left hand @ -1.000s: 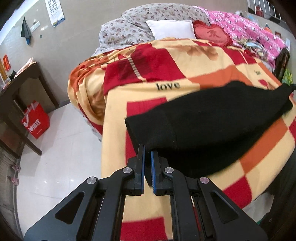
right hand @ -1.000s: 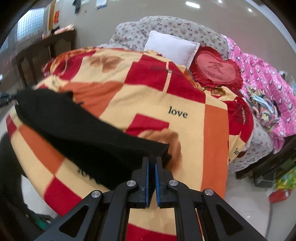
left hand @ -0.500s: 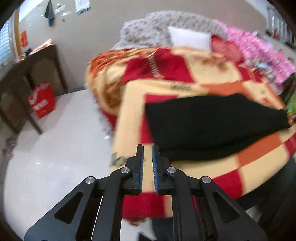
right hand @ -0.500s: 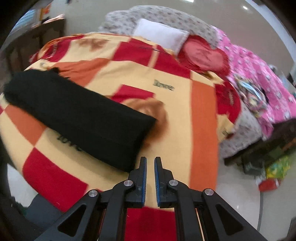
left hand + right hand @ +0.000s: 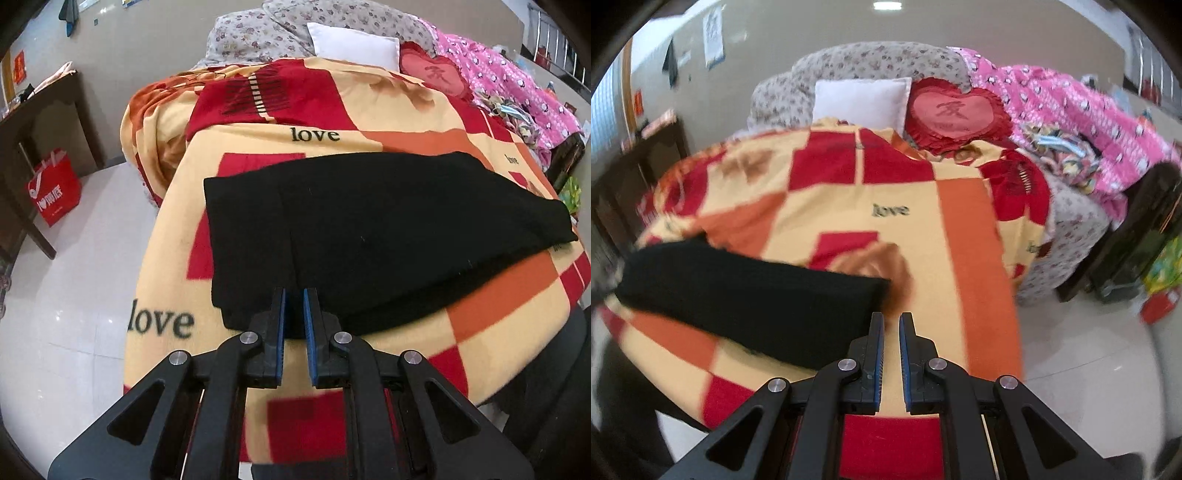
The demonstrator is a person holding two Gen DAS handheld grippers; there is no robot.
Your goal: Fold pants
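The black pants (image 5: 376, 229) lie folded into a long flat band across a checked red, orange and cream blanket (image 5: 332, 122) that covers the bed. Printed "love" words show on the blanket beside and behind the band.

The left claw (image 5: 294, 295) points down over the near edge of the pants, close to the band's left end. Its two blue-lined fingers (image 5: 279, 325) stand almost together with only a thin slit between them, and nothing is pinched in that slit; whether the tips touch the cloth cannot be told.

The right claw (image 5: 891, 319) hangs over bare blanket just beside the other end of the pants (image 5: 750, 295). It too is nearly closed, with a narrow gap and nothing in its grasp. This view is blurred.

At the head of the bed sit a white pillow (image 5: 354, 46) and a red heart-shaped cushion (image 5: 955, 114), with a pink patterned quilt (image 5: 1082, 110) heaped to the right. A red shopping bag (image 5: 53, 192) stands on the pale tiled floor (image 5: 74, 295) next to a dark wooden worktop (image 5: 40, 110) by the wall.
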